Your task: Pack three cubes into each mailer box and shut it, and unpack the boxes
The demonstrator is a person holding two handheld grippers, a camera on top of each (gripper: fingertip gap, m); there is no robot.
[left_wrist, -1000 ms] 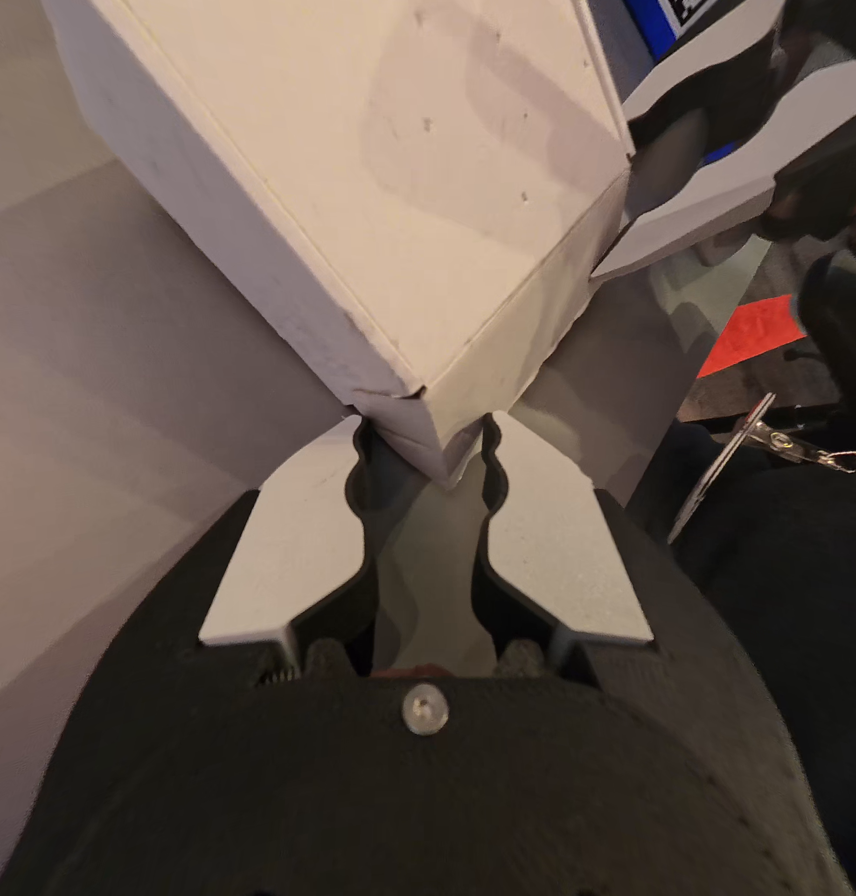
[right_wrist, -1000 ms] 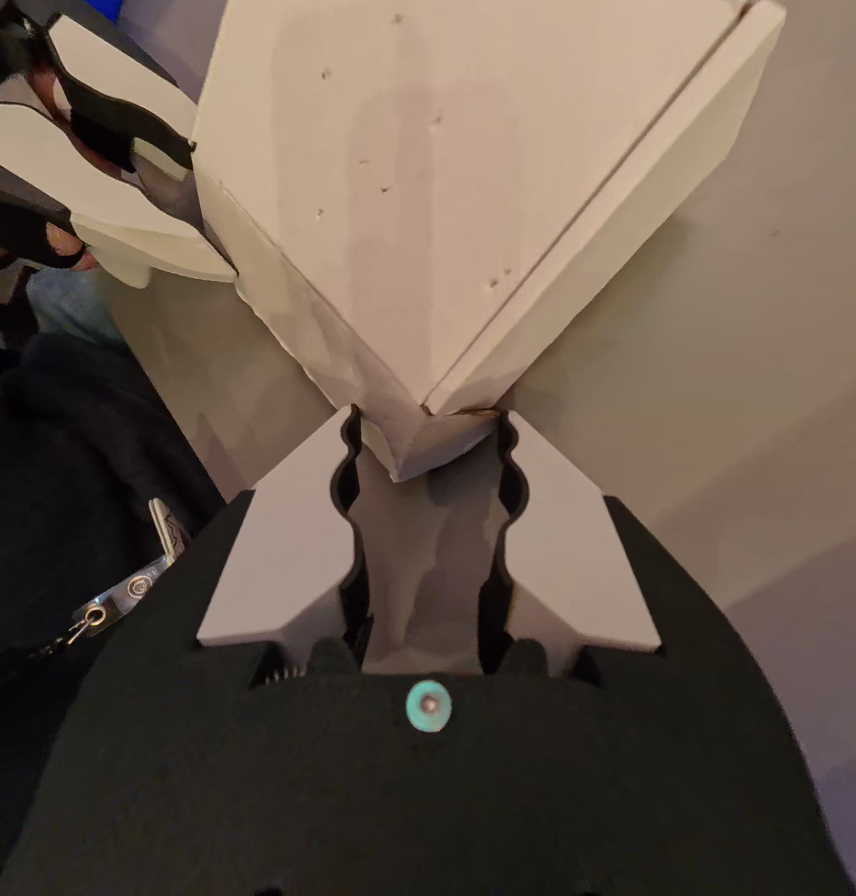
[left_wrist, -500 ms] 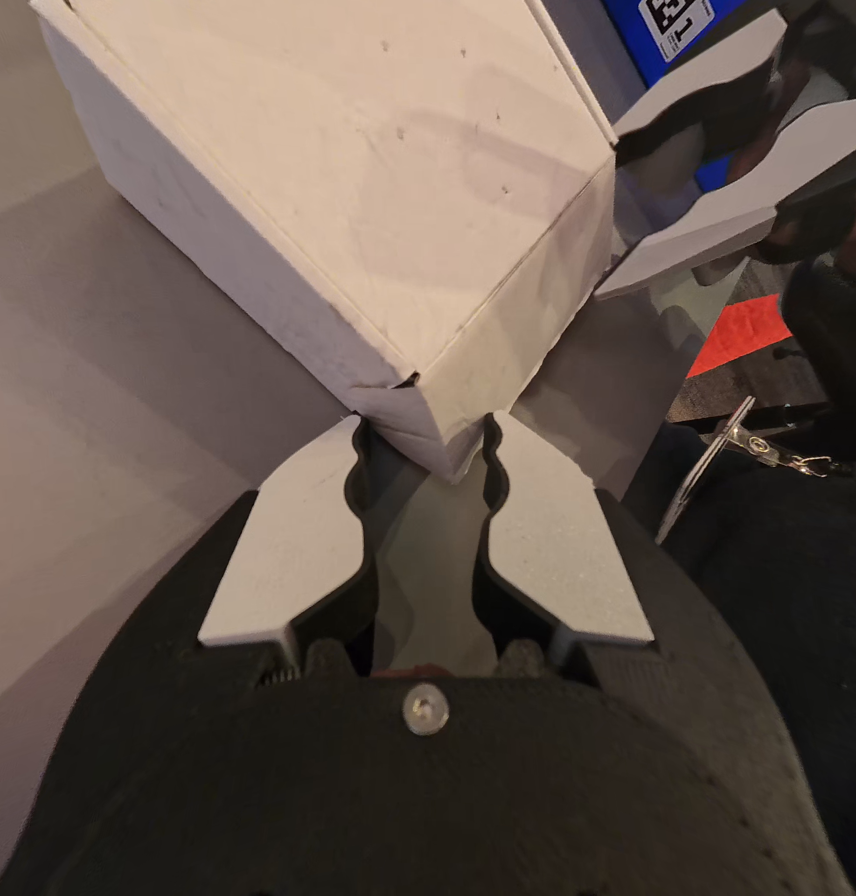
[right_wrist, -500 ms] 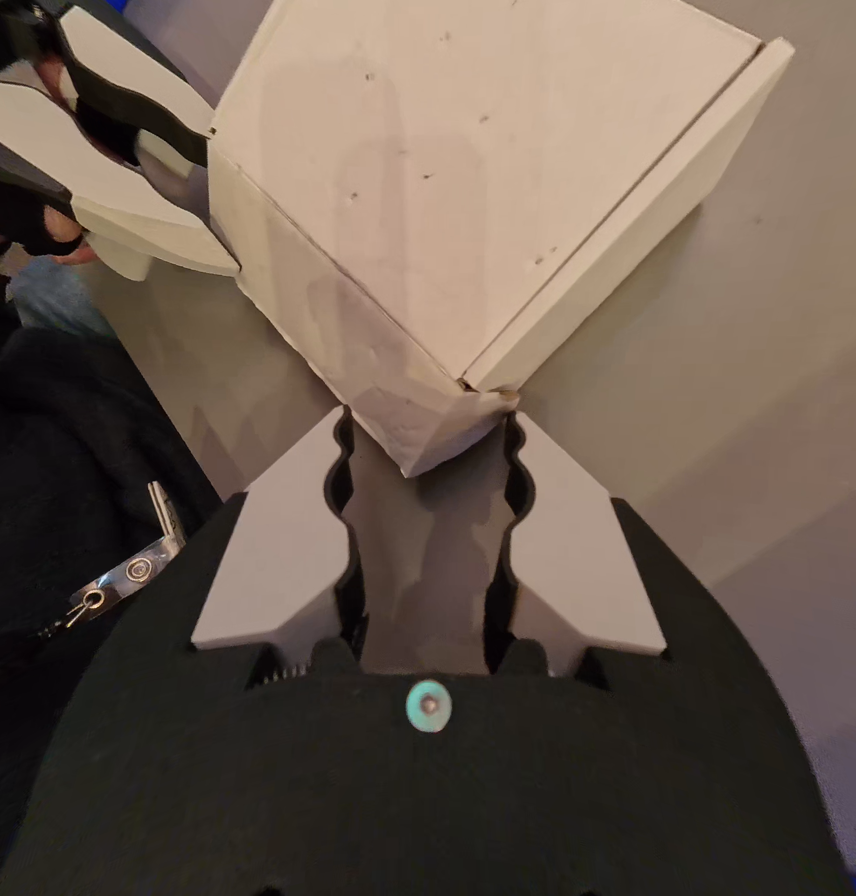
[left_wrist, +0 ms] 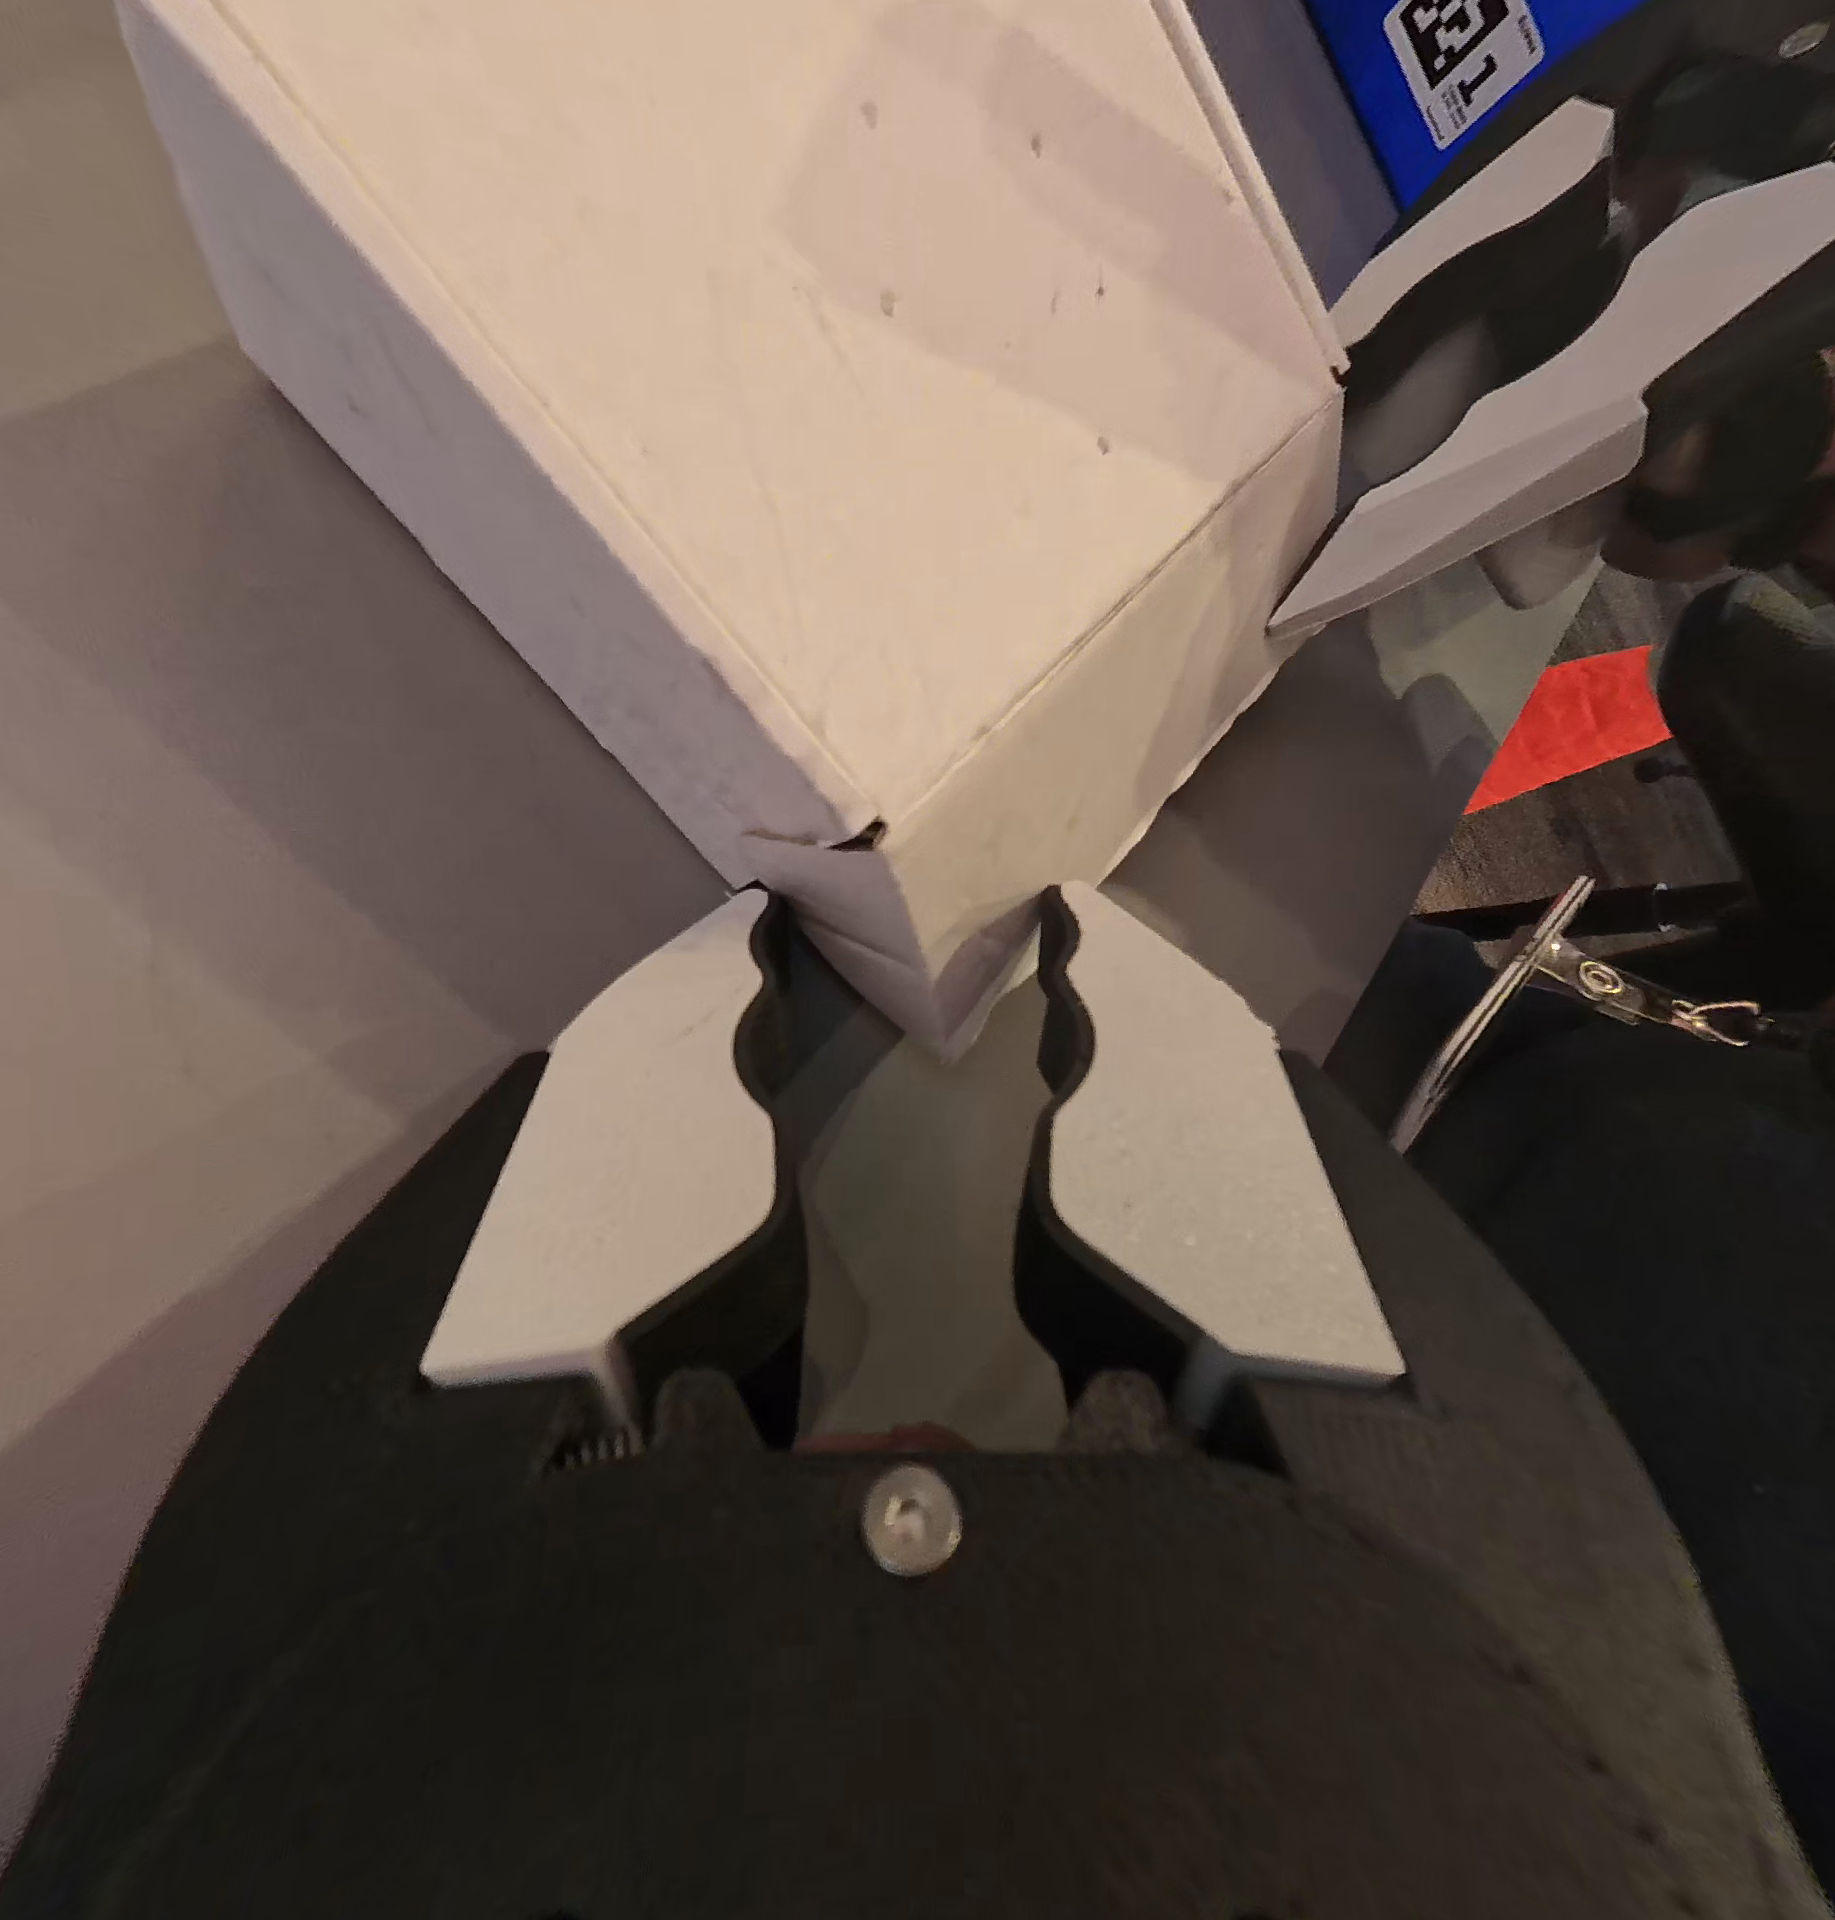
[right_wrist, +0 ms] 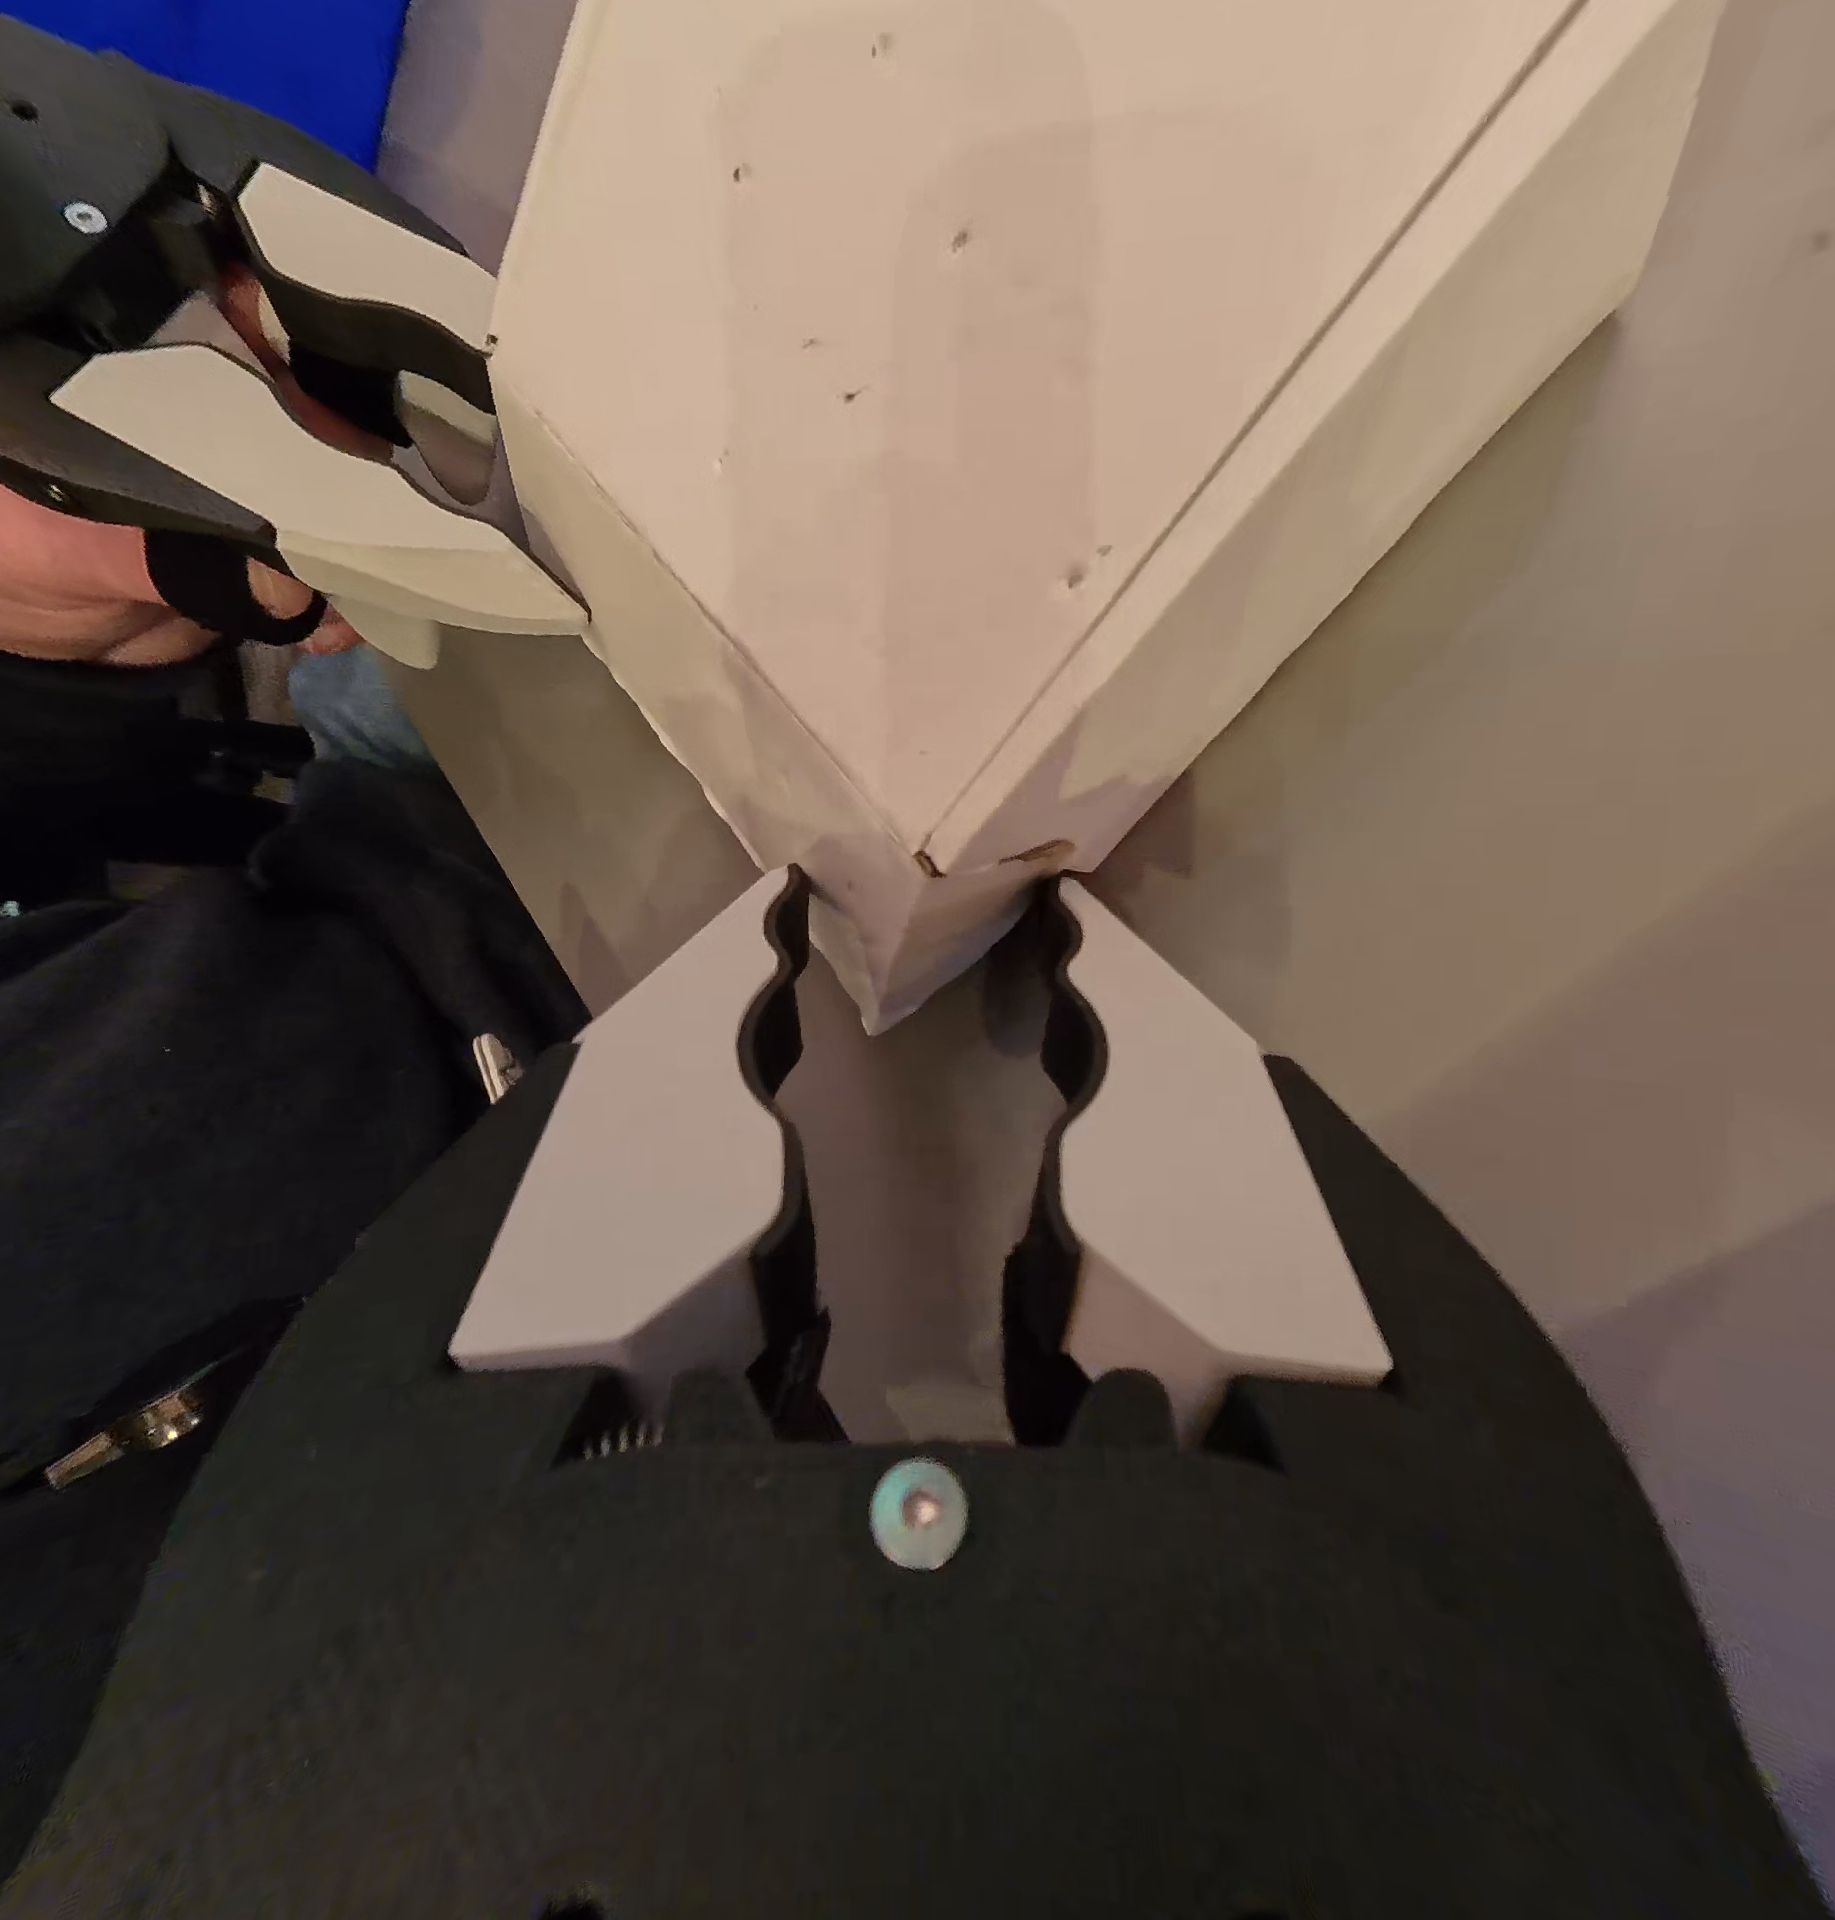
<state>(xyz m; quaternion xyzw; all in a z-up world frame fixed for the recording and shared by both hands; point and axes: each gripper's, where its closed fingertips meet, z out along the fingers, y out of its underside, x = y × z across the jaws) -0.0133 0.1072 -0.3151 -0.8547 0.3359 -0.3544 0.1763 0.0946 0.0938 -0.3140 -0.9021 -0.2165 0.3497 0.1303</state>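
I have the closed white cardboard mailer box caught between my two tools, one on each of its near corners, and it sits on the plain grey tabletop, tilted a little in both views so I cannot tell whether its base lies flat or is partly raised.

My left gripper has its two pale grey fingers parted, with one bottom corner of the box wedged into the gap; the tips touch the cardboard on either side, so the claw is bracing the corner, not clenched. My right gripper stands the same way on the other near corner, fingers apart, the corner pushed in between them. From the right wrist view I see the lid's front flap lying down along the box side, with a fine seam showing but no gap.

I judge that this is the handling step on a shut box: either squaring it up after closing or shifting it aside before the next one. I cannot see any cubes, so I cannot say whether it is full.

The next move calls for even pressure from both sides, so the box does not twist or slip out of the open jaws, then a gentle set-down.
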